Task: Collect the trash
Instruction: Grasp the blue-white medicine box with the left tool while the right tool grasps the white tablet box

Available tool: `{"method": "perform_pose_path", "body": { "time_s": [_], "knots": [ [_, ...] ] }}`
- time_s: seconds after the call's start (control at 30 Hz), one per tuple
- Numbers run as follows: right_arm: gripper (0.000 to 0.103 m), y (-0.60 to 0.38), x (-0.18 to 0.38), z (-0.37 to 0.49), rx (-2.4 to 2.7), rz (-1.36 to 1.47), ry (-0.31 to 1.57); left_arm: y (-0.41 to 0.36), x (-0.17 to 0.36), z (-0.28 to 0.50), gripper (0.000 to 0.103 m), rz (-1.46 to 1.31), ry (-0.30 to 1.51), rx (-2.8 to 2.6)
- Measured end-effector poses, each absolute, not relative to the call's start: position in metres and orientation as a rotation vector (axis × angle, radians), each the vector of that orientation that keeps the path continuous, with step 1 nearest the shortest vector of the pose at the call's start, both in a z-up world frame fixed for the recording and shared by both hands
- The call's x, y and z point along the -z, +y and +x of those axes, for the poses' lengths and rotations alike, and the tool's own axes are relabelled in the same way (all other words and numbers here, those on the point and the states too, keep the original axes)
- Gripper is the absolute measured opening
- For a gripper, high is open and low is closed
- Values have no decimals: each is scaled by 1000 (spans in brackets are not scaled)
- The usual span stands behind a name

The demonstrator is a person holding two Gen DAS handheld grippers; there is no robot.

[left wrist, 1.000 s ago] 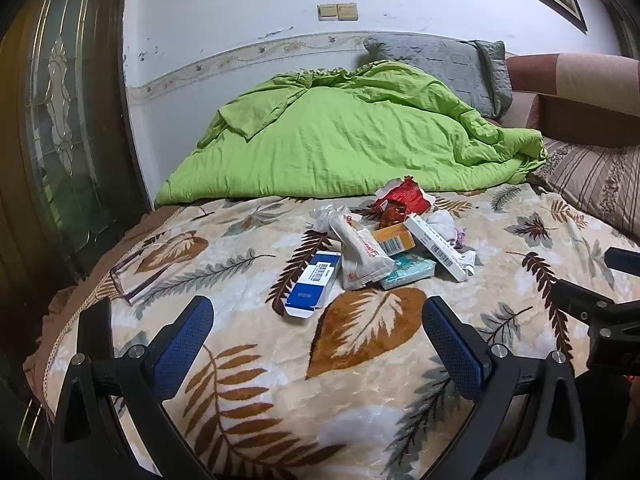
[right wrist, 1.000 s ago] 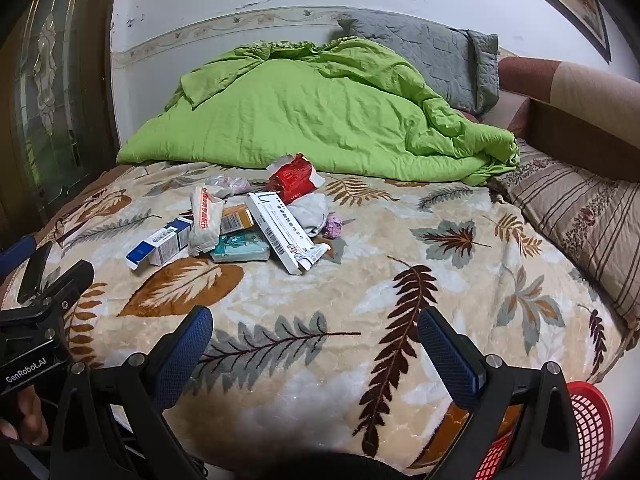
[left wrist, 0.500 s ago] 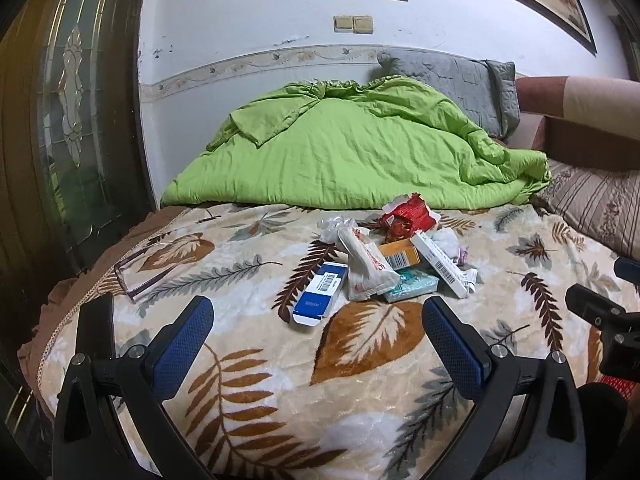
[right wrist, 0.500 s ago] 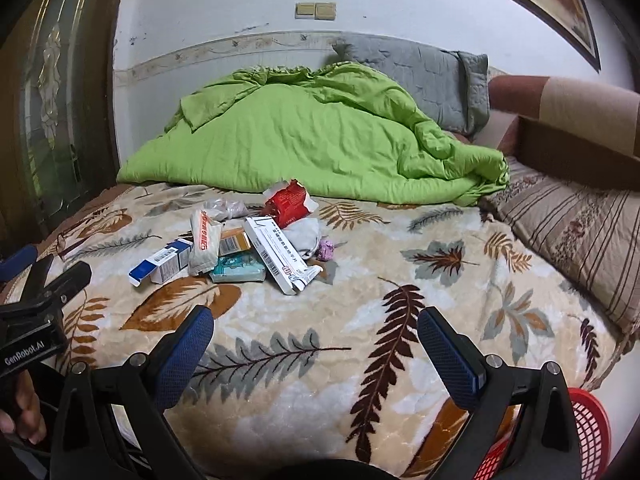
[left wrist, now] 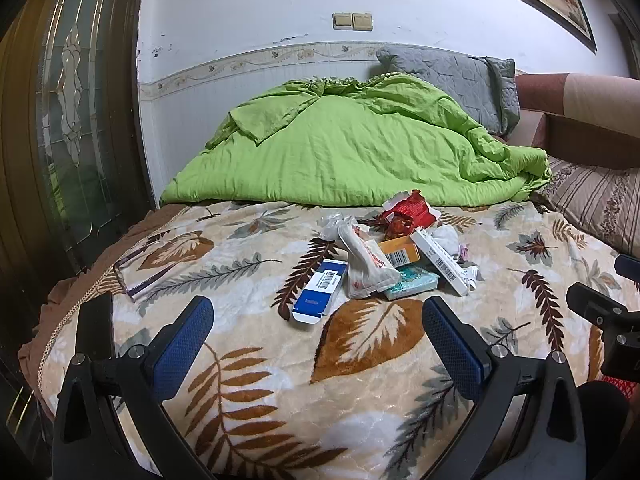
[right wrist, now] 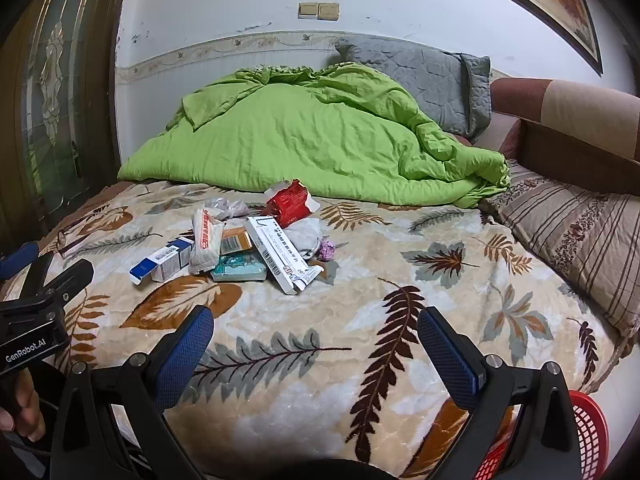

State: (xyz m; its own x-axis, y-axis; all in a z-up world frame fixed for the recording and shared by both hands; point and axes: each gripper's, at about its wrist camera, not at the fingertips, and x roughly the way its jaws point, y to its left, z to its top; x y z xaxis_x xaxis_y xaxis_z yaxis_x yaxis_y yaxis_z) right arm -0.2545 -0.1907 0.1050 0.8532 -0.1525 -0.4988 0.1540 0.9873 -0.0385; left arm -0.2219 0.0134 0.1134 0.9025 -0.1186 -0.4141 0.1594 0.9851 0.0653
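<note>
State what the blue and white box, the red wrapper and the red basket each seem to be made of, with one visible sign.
Blue and white box: likely thin matte cardboard, with flat printed faces and an open end flap. Red wrapper: probably glossy plastic film, crumpled and torn. Red basket: apparently moulded plastic, with a lattice wall.

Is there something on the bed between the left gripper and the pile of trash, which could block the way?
Nothing visible does. Between the open left gripper and the trash pile lies only bare leaf-patterned blanket; the blue-and-white box is the nearest piece.
</note>
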Motion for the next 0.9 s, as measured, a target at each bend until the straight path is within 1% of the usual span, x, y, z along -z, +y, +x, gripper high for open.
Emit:
{"method": "perform_pose_path", "body": {
  "time_s": [0.5, 0.57, 0.67, 0.8, 0.9],
  "knots": [
    [103, -192, -101, -249, 150, 13, 550, 12, -109, -218, 103, 98, 448, 151],
    [103, -192, -100, -247, 133, 18, 560, 13, -107, -212, 103, 88, 480, 172],
    [103, -195, -97, -240, 83, 45, 599, 16, -102, -190, 103, 50, 584, 223],
    [97, -200, -94, -228, 16, 89, 644, 21, -92, -144, 103, 15, 736, 219],
    [95, -200, -94, -220, -32, 95, 657, 21, -88, -114, 103, 11, 783, 217]
  ]
}}
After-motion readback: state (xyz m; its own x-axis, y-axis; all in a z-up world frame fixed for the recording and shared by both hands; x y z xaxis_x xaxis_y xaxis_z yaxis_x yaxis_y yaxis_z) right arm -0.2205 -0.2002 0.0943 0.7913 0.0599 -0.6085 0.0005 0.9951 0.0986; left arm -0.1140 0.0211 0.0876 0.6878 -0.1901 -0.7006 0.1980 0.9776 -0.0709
